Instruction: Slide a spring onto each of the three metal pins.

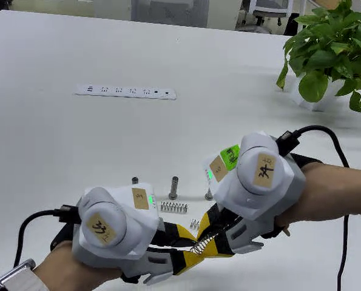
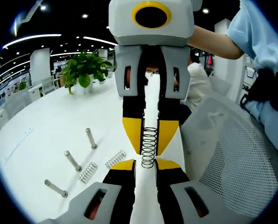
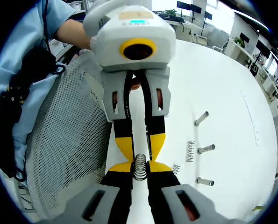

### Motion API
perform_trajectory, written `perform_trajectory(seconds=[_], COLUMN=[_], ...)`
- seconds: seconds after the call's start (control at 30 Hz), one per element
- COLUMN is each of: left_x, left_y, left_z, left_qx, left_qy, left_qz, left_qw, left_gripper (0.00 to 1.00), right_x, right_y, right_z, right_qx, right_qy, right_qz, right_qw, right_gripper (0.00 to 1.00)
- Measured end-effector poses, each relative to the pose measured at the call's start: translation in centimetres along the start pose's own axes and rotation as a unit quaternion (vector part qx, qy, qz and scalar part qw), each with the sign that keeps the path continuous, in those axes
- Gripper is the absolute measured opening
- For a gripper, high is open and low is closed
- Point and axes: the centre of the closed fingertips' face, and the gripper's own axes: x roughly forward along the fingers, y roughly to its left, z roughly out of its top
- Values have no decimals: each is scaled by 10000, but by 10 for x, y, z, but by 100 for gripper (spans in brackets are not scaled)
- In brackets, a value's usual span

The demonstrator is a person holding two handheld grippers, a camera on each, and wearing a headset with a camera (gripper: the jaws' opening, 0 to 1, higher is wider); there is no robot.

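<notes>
Three upright metal pins stand in a row on the white table. None of them carries a spring. Two loose springs lie just in front of them. My left gripper and right gripper meet tip to tip near the table's front edge. Between them is a third spring. It lies along the right gripper's jaws, which are shut on it. The left gripper's jaws pinch its near end. The pins and loose springs lie to the left.
A white power strip lies at mid-table. A potted plant stands at the far right. Black cables trail from both grippers. A grey mesh chair sits below the table edge, close to the person's body.
</notes>
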Motion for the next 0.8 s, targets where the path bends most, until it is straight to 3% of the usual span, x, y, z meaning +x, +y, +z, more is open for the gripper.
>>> perform_trajectory(seconds=[0.4,0.67,0.8], left_x=[-27,-47,-55], left_y=[23,39,45], left_z=[-18,-26,-30], left_qx=[-609,-872,-863], left_qy=[-154,-261,-224], left_qz=[720,1340,1596], left_qw=[9954,9868,9831], left_gripper=[37,57,66], right_x=[-2,-1,-1], right_y=[0,0,-2], right_z=[-9,-12,-13], right_qx=[-45,-120,-173], right_qy=[153,242,307], right_qz=[7,56,65], right_qw=[9999,9996,9994], right_gripper=[12,12,12])
